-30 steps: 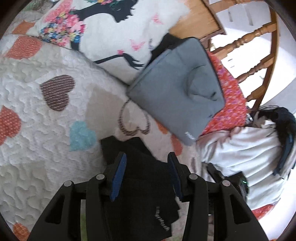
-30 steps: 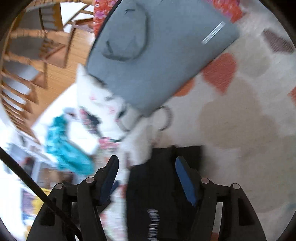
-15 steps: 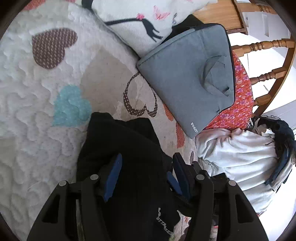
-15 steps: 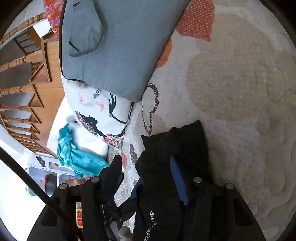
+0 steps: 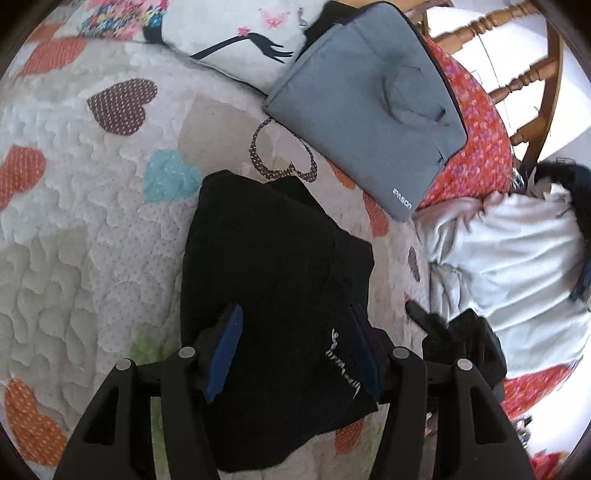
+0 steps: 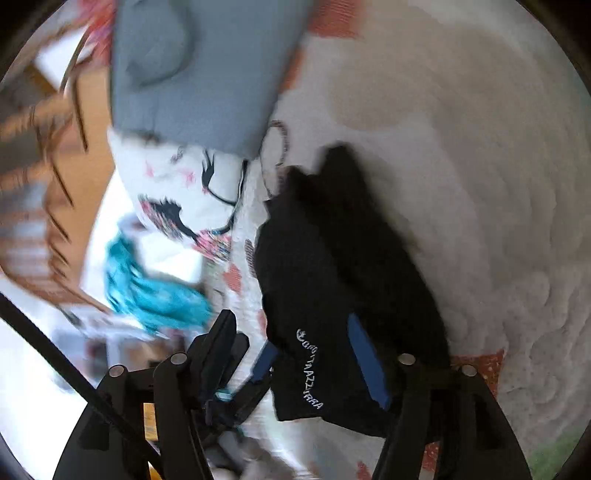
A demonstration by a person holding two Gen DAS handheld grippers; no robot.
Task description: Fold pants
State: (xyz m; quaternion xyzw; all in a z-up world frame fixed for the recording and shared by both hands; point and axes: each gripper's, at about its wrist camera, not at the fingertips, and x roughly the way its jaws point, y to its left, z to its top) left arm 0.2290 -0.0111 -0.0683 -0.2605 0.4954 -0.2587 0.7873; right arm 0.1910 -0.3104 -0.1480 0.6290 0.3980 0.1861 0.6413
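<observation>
Heart-patterned quilt (image 5: 74, 229) on a bed, black pants (image 5: 273, 280) bunched between both sets of spread jaws, left gripper (image 5: 295, 350) and right gripper (image 6: 291, 354) over them, grey bag (image 5: 369, 107) beyond.

The right wrist view is motion-blurred: the wooden railing (image 6: 33, 155) far left of the right gripper (image 6: 291, 358) smears into streaks, and the teal cloth (image 6: 155, 291) has no clear edges. Black pants (image 5: 273, 295) hide the quilt beneath them. The left gripper (image 5: 295, 350) covers their near edge, and the frame crops the white pillow (image 5: 229, 33).
</observation>
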